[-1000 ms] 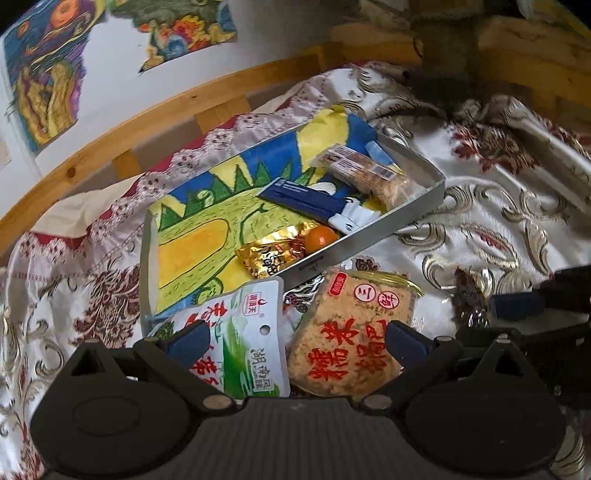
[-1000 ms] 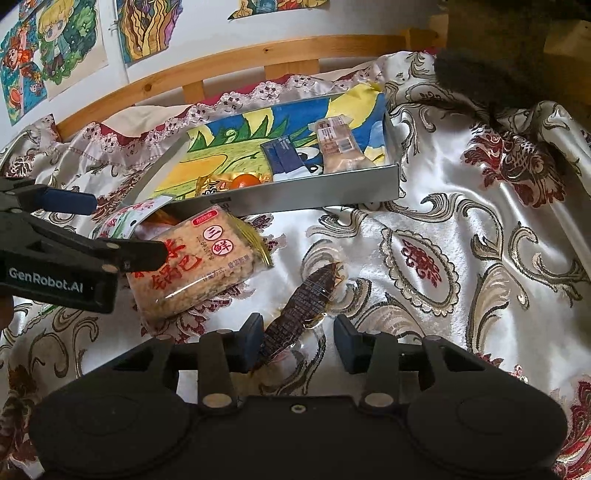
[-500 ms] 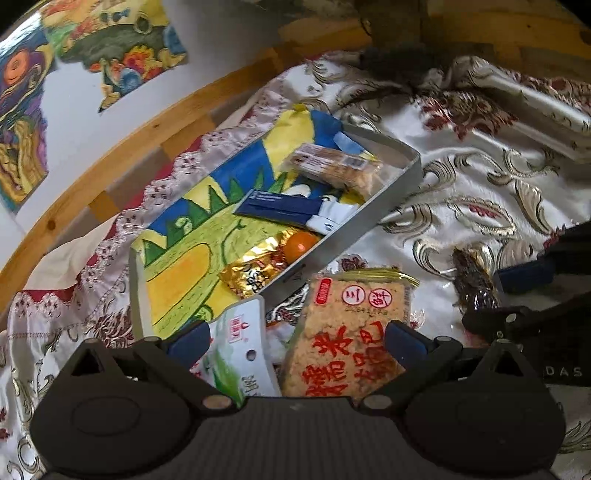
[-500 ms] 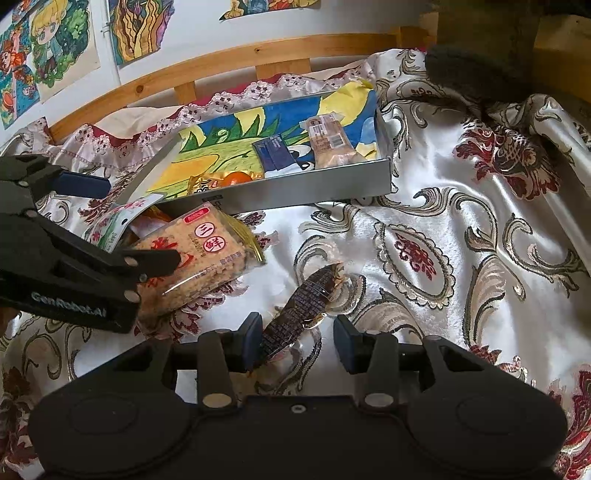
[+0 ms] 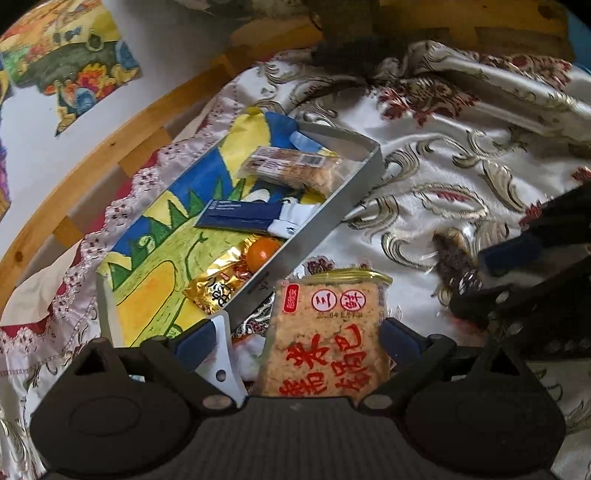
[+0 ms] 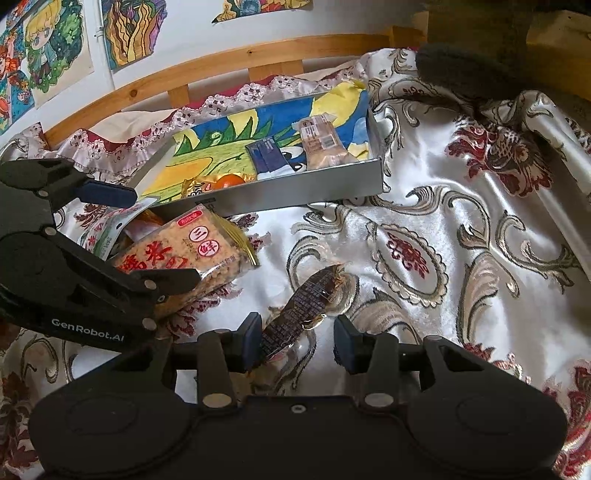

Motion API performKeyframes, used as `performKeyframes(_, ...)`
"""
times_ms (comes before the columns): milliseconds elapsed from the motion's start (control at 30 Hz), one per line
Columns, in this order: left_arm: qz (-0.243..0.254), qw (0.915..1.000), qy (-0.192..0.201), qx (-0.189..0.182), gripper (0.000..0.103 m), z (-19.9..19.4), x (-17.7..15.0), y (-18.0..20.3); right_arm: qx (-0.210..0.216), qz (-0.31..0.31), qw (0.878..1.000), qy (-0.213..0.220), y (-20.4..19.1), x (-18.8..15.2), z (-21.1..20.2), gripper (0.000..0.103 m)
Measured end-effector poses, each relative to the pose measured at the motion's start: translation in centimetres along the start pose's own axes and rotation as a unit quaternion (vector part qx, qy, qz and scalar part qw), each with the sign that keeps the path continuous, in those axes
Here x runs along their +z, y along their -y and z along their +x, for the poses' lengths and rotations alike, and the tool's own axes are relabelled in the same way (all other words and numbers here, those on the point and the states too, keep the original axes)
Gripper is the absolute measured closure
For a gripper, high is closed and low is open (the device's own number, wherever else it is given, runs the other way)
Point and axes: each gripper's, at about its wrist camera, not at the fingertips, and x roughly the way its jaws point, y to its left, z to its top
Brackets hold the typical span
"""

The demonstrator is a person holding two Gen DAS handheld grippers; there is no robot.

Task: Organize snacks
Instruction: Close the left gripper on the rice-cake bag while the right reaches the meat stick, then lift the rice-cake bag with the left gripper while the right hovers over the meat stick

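A grey tray (image 5: 325, 218) (image 6: 306, 188) with a colourful drawing as liner holds a clear cracker pack (image 5: 295, 170), a dark blue packet (image 5: 240, 216), a gold packet (image 5: 218, 291) and an orange ball (image 5: 263, 251). My left gripper (image 5: 295, 339) (image 6: 155, 236) is open around an orange rice-cracker pack (image 5: 328, 336) (image 6: 192, 258) lying on the cloth beside a white-green pouch (image 5: 221, 354). My right gripper (image 6: 295, 336) (image 5: 491, 273) is open around a dark brown snack bar (image 6: 303, 306) (image 5: 454, 266) on the cloth.
A white satin cloth (image 6: 461, 258) with gold and red patterns covers the surface. A wooden rail (image 6: 221, 70) and a wall with drawings (image 6: 125, 33) stand behind the tray. A dark furry object (image 6: 461, 70) lies at the back right.
My left gripper has moved forward and right, so the rice-cracker pack now lies between its fingers and the white-green pouch has slid to its left edge. The right gripper has barely moved.
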Motion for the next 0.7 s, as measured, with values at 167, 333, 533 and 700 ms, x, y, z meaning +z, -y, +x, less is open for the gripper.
performKeyframes(167,0.014,0.9995,-0.020,-0.020,0.005,0.4,-0.1,0.2,-0.004,0.001,1.000,0.000,0.0,0.0,-1.2,0.057)
performKeyframes(333,0.029,0.9989,-0.037,-0.008,0.006,1.1,-0.3,1.1,-0.008,-0.004,1.000,-0.003,-0.2,-0.1,-0.9,0.057)
performKeyframes(533,0.019,0.9976,-0.057,-0.036,0.024,1.5,0.0,1.3,-0.008,0.002,1.000,-0.009,-0.1,-0.2,-0.5,0.057)
performKeyframes(700,0.009,0.9976,-0.059,-0.036,0.029,1.3,0.0,1.3,-0.007,0.006,1.000,-0.009,0.0,-0.1,-0.4,0.057)
